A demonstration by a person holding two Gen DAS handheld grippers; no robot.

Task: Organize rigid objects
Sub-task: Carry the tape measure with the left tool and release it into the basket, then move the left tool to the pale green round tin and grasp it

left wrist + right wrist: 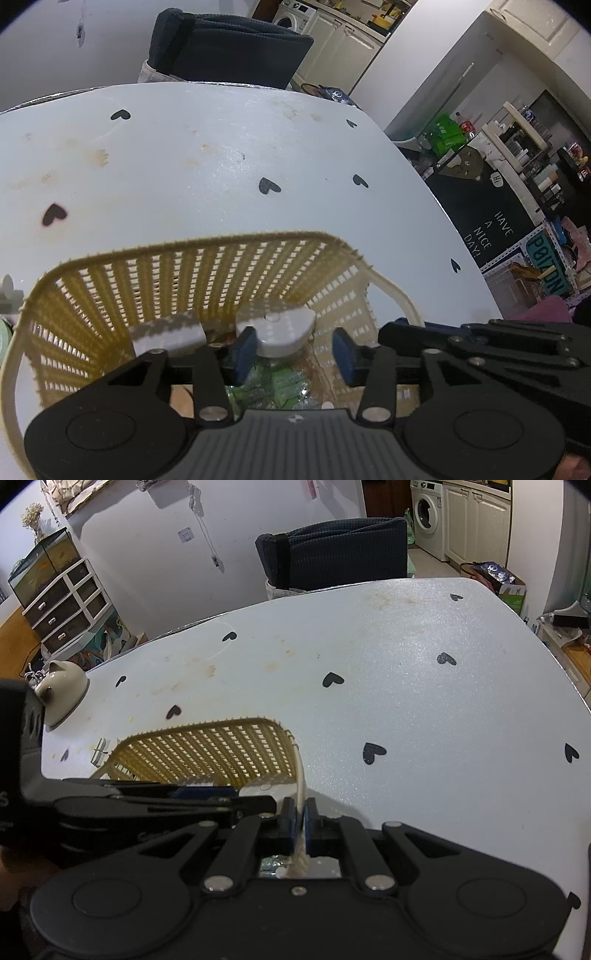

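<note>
One cream lattice basket (184, 280) on white heart-print table (221, 155), long axis running left to right, clear jar (275, 369) with grey lid upright inside, left gripper (291, 350) half open over jar, pads clear, right gripper (300, 821) clamped on basket handle (301, 775).

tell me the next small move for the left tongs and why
Probably lift the left tongs straight up out of the basket. They stand open around the jar's grey lid without pressing on it; the jar looks already placed, and the right tongs are clamped on the basket's rim.
</note>
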